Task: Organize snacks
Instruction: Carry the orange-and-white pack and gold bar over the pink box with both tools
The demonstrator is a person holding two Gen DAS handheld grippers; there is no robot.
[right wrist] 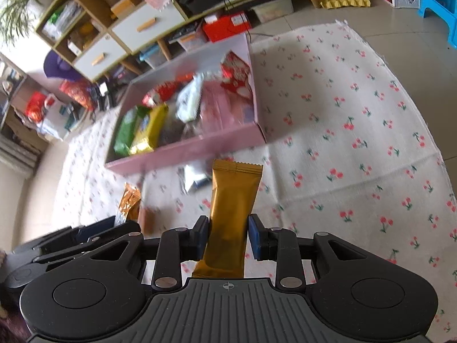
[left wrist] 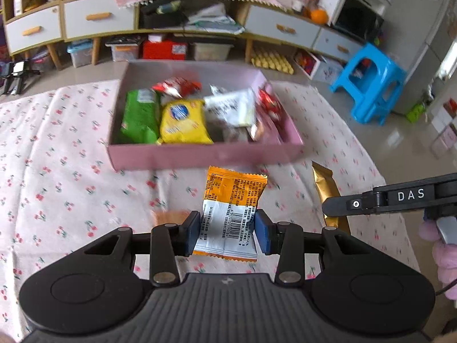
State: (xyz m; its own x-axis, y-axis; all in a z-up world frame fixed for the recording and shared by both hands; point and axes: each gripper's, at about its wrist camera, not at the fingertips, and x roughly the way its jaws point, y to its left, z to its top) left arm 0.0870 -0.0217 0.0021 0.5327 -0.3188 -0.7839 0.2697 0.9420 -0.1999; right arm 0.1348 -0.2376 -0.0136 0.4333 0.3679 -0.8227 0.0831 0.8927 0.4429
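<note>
Left gripper point(left wrist: 227, 230) pinches an orange packet point(left wrist: 231, 214); right gripper point(right wrist: 228, 235) pinches a gold bar point(right wrist: 231, 214). Both seem bound for the pink box point(left wrist: 200, 155).

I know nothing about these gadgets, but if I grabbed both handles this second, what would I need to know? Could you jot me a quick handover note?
Left gripper: shut on the orange-and-white snack packet.
Right gripper: shut on the gold bar wrapper.
Both are held above the cherry-print cloth, short of the pink box.
Done: the box already holds several snacks, green and yellow packs among them.
Left: drop both held snacks in, then collect the silvery packet lying on the cloth near the box.
</note>
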